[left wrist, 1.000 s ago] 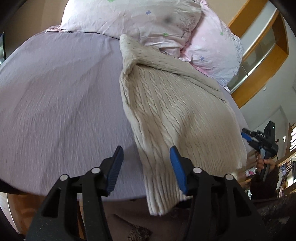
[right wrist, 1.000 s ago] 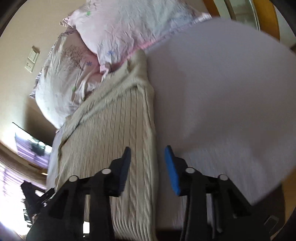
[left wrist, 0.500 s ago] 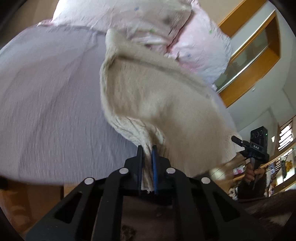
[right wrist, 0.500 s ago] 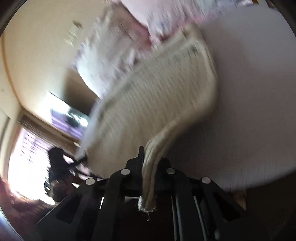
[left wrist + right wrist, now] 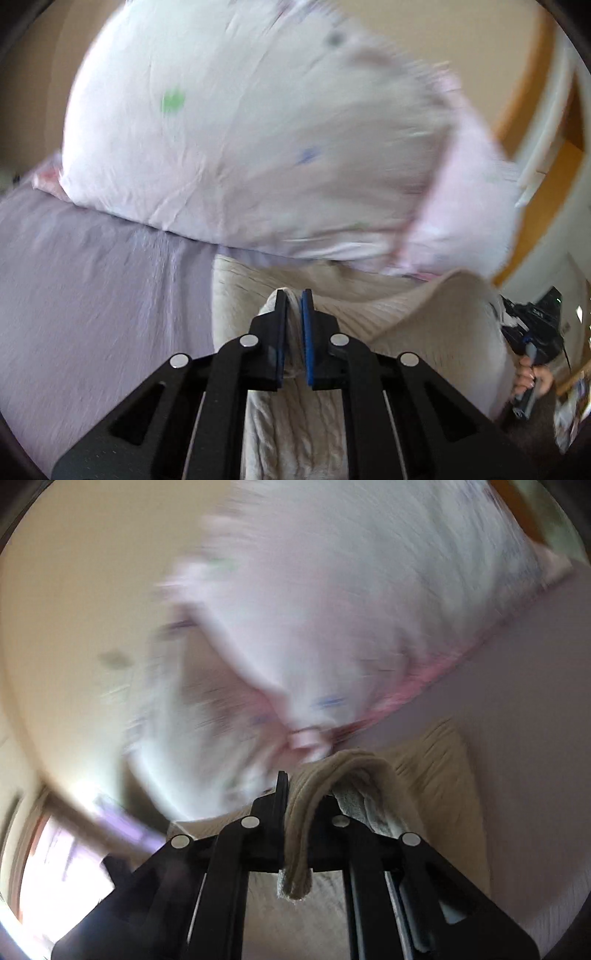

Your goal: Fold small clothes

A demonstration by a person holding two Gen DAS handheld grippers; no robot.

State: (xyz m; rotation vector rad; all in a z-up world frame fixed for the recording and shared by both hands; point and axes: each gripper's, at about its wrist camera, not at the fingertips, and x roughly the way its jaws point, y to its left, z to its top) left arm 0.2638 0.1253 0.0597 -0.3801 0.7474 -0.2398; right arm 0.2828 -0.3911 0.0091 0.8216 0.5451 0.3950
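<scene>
A cream cable-knit sweater [image 5: 424, 332] lies on the lilac bed sheet [image 5: 92, 280]. My left gripper [image 5: 293, 295] is shut on the sweater's hem corner, which is lifted and carried up over the garment towards the pillows. My right gripper [image 5: 295, 779] is shut on the other hem corner; the knit [image 5: 332, 771] drapes over its right finger and hangs down between the arms. The rest of the sweater [image 5: 439, 775] lies below it. The right gripper also shows at the right edge of the left wrist view [image 5: 532, 332].
Two pale pink floral pillows [image 5: 258, 129] fill the space just beyond the sweater's collar end; they also show, blurred, in the right wrist view [image 5: 332, 609]. A wooden headboard frame [image 5: 546, 173] stands to the right. The lilac sheet [image 5: 535, 683] stretches beside the sweater.
Both grippers closed on the sweater's hem corners, lifted them and carried them forward over the garment towards the pillows, which now loom large.
</scene>
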